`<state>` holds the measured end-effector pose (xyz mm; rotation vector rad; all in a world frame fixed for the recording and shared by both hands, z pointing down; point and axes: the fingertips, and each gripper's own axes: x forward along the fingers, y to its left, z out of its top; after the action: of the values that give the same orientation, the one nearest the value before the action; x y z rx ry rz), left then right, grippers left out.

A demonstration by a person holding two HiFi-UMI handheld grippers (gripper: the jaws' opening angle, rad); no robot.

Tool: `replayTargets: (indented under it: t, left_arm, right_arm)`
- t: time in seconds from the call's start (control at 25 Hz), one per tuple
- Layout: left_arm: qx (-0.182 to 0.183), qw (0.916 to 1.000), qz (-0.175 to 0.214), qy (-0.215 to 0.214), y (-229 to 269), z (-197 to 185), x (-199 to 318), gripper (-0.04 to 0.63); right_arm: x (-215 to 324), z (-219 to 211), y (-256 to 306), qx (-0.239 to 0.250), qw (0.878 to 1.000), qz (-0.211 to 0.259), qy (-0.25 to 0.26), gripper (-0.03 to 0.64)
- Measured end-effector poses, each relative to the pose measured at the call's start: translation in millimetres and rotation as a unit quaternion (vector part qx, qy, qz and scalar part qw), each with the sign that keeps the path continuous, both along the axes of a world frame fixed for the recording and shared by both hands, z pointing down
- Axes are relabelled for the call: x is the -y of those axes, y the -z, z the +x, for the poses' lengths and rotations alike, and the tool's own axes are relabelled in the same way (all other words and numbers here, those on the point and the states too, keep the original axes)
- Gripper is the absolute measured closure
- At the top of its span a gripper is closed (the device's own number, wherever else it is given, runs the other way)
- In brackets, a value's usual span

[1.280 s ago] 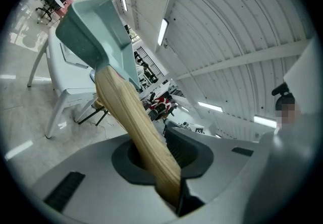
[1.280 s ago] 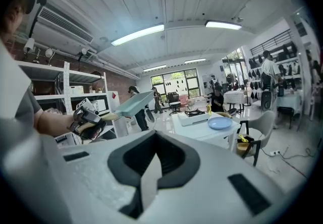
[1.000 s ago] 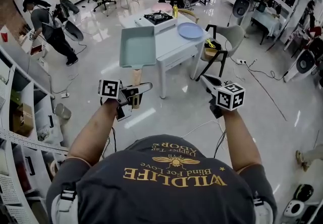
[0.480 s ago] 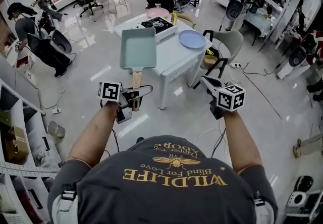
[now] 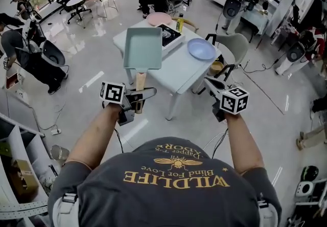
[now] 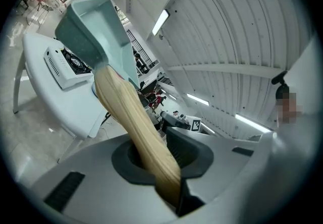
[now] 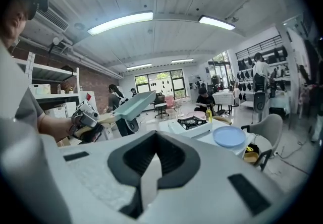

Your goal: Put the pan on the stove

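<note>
Left hand-held gripper (image 5: 143, 94) clamped on wooden handle of raised pan (image 5: 142, 48), right hand-held gripper (image 5: 208, 82) with jaws together, open floor (image 5: 97, 88) before far bench (image 5: 176, 66) carrying stove (image 5: 170, 36), shirt (image 5: 173, 190) reads WILDLIFE

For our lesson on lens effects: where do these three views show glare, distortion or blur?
Head view: the glossy floor throws back pale glare streaks. Left gripper view: dark rounded corners, and the pan handle looms large and soft-edged. Right gripper view: the ceiling lights bow into curves.
</note>
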<state>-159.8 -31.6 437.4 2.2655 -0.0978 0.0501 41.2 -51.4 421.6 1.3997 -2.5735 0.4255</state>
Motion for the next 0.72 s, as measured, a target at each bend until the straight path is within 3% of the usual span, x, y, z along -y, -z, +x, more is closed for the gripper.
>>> replayTargets:
  t: [0.32, 0.44, 0.72]
  left_arm:
    - [-0.018, 0.9997, -0.013, -0.010, -6, -13, 52, 0.523]
    - [-0.023, 0.9990, -0.037, -0.003, -8, -5, 67, 0.523]
    - [-0.006, 0.9990, -0.027, 0.034, -17, 36, 118, 0.522]
  right_arm:
    - [43, 6, -11, -0.006, 1.000, -0.015, -0.025, 0.616]
    - [63, 17, -14, 0.001, 1.000, -0.018, -0.022, 0.616]
    - [135, 57, -31, 0.025, 0.999, -0.024, 0.021, 0.617]
